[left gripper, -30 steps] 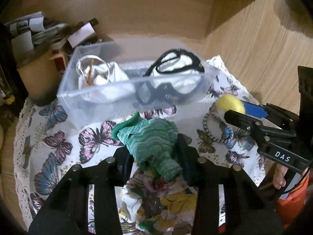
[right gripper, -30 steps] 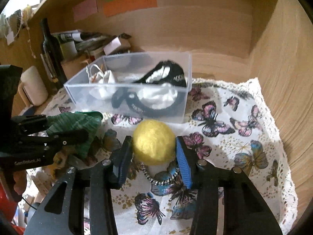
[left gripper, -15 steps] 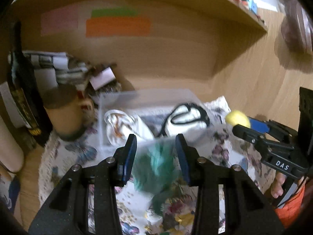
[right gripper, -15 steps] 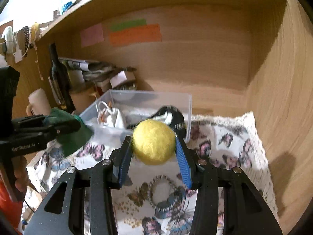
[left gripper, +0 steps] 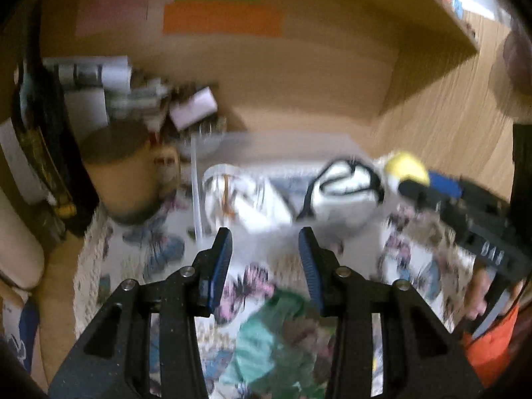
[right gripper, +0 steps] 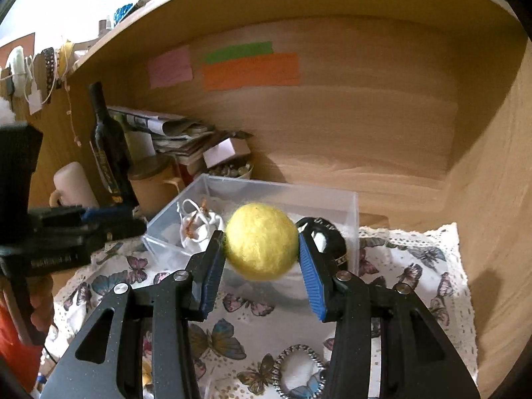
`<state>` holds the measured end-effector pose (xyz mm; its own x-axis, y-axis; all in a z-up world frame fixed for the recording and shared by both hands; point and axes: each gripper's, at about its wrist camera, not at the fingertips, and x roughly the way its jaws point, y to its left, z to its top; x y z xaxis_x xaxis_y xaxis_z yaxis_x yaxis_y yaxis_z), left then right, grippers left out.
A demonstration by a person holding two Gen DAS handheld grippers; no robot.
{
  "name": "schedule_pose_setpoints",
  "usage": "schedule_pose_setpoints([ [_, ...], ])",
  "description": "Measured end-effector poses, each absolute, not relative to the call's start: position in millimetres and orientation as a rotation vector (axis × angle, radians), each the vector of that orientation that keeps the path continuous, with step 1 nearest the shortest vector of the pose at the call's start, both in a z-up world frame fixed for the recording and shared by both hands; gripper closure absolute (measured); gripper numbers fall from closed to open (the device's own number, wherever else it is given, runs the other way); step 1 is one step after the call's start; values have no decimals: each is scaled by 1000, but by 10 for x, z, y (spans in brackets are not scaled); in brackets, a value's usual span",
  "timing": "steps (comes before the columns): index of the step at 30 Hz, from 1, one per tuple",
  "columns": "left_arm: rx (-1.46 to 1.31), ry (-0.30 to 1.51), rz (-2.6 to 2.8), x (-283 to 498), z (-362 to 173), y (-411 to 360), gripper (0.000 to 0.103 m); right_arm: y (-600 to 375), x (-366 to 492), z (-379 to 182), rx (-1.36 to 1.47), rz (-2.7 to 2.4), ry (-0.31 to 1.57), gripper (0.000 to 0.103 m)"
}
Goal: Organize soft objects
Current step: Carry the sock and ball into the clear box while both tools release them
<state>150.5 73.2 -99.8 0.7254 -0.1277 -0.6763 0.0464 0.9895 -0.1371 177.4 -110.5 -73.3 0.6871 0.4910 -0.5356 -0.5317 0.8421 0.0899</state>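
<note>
My right gripper (right gripper: pixel 262 254) is shut on a yellow felt ball (right gripper: pixel 261 241) and holds it in the air in front of the clear plastic bin (right gripper: pixel 354 206). The ball also shows in the left wrist view (left gripper: pixel 405 166). The bin holds a white drawstring pouch (right gripper: pixel 196 226) and a black-and-white item (right gripper: pixel 327 236). My left gripper (left gripper: pixel 266 252) is open and empty above the butterfly cloth (left gripper: pixel 156 252). The green knitted cloth (left gripper: pixel 276 342) lies blurred below its fingers, on a floral fabric.
A beaded hair tie (right gripper: pixel 297 370) lies on the cloth near the front. A dark bottle (right gripper: pixel 106 146), a brown mug (right gripper: pixel 153 186), papers and a small box stand at the back left. Wooden walls close the back and right.
The left gripper has let go of the green cloth, which has dropped onto the table, and it has lifted. The right gripper has raised the yellow ball toward the bin.
</note>
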Motion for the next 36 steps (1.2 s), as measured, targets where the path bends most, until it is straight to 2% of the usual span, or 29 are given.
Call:
schedule_pose_setpoints([
  [7, -66, 896, -130, 1368, -1486, 607, 59, -1085, 1828, -874, -67, 573, 630, 62],
  [13, -155, 936, -135, 1337, -1678, 704, 60, -1122, 1854, -942, -75, 558, 657, 62],
  [15, -181, 936, -141, 1343, -1691, 734, 65, -1130, 1860, -953, -75, 555, 662, 62],
  [17, -188, 932, -135, 1345, -1687, 751, 79, -1121, 1863, -962, -75, 553, 664, 62],
  [18, -185, 930, -132, 1340, -1680, 753, 81, -1119, 1866, -966, -73, 553, 666, 62],
  [20, -178, 920, -122, 1336, -1644, 752, 91, -1120, 1874, -975, -70, 558, 670, 62],
  [23, -162, 892, -101, 1317, -1541, 766, 95, -1111, 1867, -978, -76, 560, 668, 62],
  [36, -106, 611, -55, 1508, -572, 769, 95, -1041, 1978, -860, -74, 569, 636, 62],
])
